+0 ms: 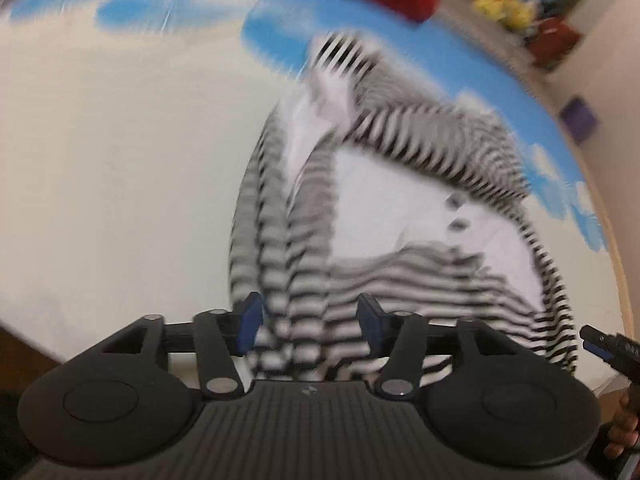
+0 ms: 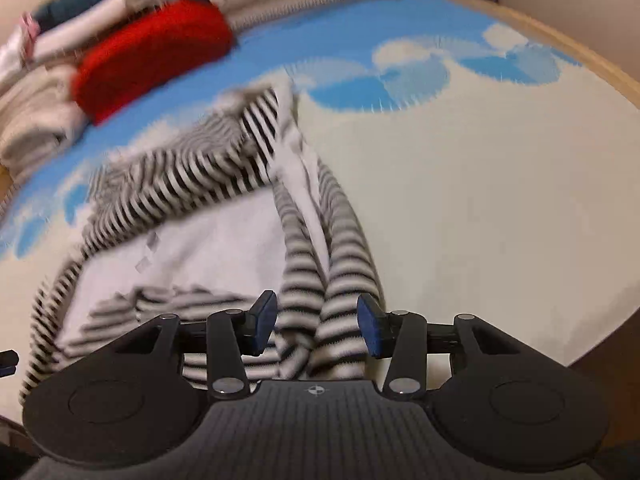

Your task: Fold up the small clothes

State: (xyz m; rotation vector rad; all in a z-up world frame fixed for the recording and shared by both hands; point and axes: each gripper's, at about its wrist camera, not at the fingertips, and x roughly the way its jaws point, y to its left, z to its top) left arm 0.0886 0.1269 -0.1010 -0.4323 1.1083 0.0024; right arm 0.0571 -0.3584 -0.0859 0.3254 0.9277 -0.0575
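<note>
— Blue-and-white cloud-print cloth covered the surface (image 2: 460, 184), with a wooden rim at its far edge. Where was the garment?

— On that cloth: a soft black-and-white striped garment (image 1: 400, 184), white lining and two dark buttons showing, edges smeared by motion blur.

— And the tongs?

— Left tongs (image 1: 310, 324) and right tongs (image 2: 316, 322) both gaped apart over striped folds. Beyond the garment lay a red folded cloth (image 2: 152, 56), partly cut off.
</note>
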